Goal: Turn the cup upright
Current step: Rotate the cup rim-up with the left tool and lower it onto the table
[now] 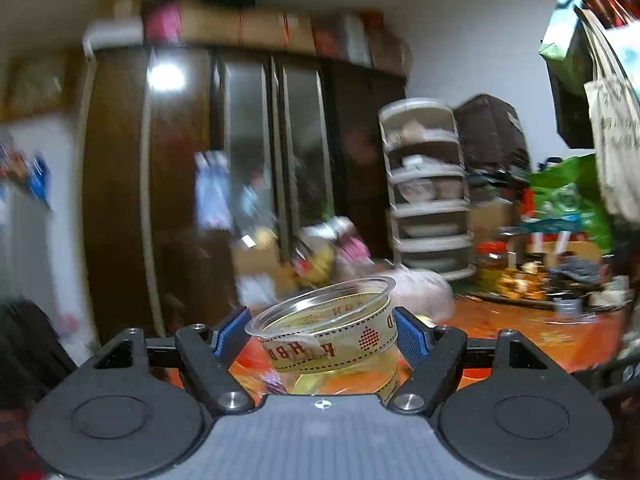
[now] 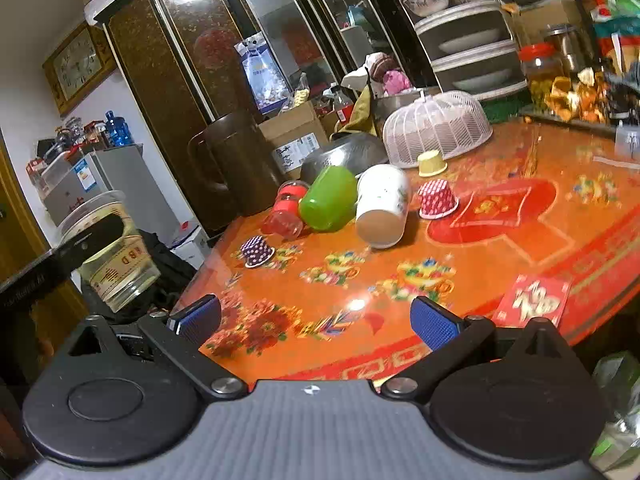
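My left gripper (image 1: 320, 334) is shut on a clear plastic cup (image 1: 328, 344) with a cream printed band. The cup is mouth up, slightly tilted, held above the orange table (image 1: 520, 332). The same cup (image 2: 116, 256) shows at the far left of the right wrist view, off the table's left edge. My right gripper (image 2: 316, 320) is open and empty over the table's near edge. On the table a white cup (image 2: 382, 206), a green cup (image 2: 328, 198) and a red clear cup (image 2: 286, 212) lie on their sides.
Small paper cups stand upside down: purple dotted (image 2: 258, 251), red dotted (image 2: 438, 199), yellow (image 2: 432, 163). A white mesh food cover (image 2: 436, 128) and a metal bowl (image 2: 340, 156) sit at the back. A red envelope (image 2: 534, 300) lies near the front right edge.
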